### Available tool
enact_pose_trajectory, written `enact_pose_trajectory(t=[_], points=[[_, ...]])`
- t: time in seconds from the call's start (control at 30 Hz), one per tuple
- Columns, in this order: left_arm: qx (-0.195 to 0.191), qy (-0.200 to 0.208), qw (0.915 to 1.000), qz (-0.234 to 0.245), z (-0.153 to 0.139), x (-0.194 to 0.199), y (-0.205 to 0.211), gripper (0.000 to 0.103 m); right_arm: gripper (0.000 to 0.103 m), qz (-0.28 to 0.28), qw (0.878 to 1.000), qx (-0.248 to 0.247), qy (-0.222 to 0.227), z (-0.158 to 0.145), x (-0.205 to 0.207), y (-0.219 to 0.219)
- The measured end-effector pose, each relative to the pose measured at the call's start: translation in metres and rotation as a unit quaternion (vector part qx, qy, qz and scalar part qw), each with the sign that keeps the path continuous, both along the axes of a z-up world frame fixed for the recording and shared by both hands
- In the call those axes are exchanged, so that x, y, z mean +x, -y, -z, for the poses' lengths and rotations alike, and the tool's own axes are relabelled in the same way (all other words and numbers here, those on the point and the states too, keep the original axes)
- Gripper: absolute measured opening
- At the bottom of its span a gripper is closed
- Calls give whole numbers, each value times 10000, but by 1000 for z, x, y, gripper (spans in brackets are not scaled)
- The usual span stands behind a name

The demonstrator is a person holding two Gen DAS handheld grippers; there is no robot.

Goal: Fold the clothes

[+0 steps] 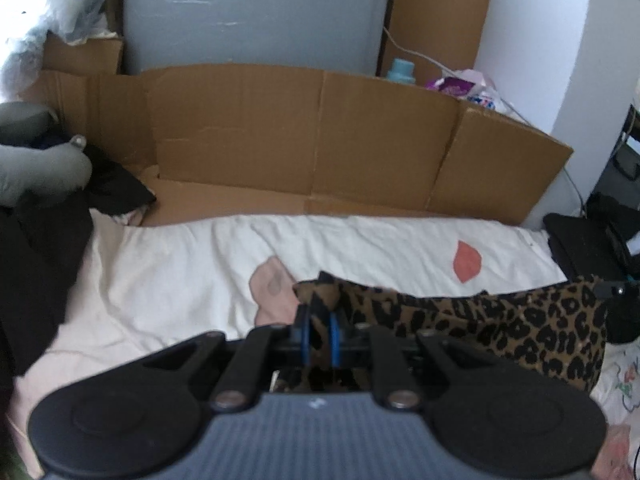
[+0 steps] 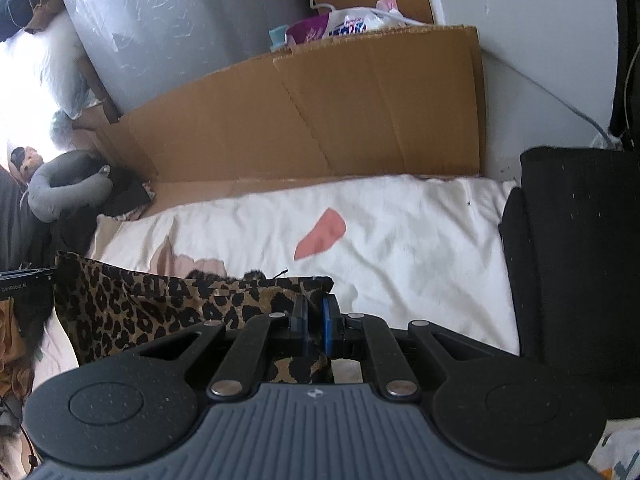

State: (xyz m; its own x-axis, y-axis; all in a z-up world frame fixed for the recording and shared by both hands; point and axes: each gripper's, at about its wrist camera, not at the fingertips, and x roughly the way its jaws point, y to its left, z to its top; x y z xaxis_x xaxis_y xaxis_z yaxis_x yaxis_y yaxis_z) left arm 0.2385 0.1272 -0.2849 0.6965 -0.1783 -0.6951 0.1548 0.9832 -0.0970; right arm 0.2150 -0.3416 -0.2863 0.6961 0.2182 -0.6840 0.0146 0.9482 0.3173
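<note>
While the leopard-print garment point(image 1: 500, 328) is hanging stretched between our two hands above the white bedsheet point(image 1: 192, 264), we are pinching one top corner in the left gripper point(image 1: 320, 330), its blue-edged pads pressing tight on the fabric. We are clamping the other top corner in the right gripper point(image 2: 316, 324), jaws nearly together on the cloth. Behind the sheet a flattened cardboard box point(image 1: 320, 140) is standing upright, and a grey neck pillow point(image 2: 68, 192) is lying off to the left.
</note>
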Motion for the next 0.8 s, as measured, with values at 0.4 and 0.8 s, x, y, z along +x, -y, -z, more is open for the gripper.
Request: enact_pose_trajectory(t=[0.4, 0.8], points=[[103, -337, 9994, 31, 23, 44, 1, 10, 5, 54, 9997, -96, -239, 24, 35, 5], [-69, -580, 9983, -78, 39, 63, -8, 10, 5, 174, 9991, 33, -382, 36, 46, 12]])
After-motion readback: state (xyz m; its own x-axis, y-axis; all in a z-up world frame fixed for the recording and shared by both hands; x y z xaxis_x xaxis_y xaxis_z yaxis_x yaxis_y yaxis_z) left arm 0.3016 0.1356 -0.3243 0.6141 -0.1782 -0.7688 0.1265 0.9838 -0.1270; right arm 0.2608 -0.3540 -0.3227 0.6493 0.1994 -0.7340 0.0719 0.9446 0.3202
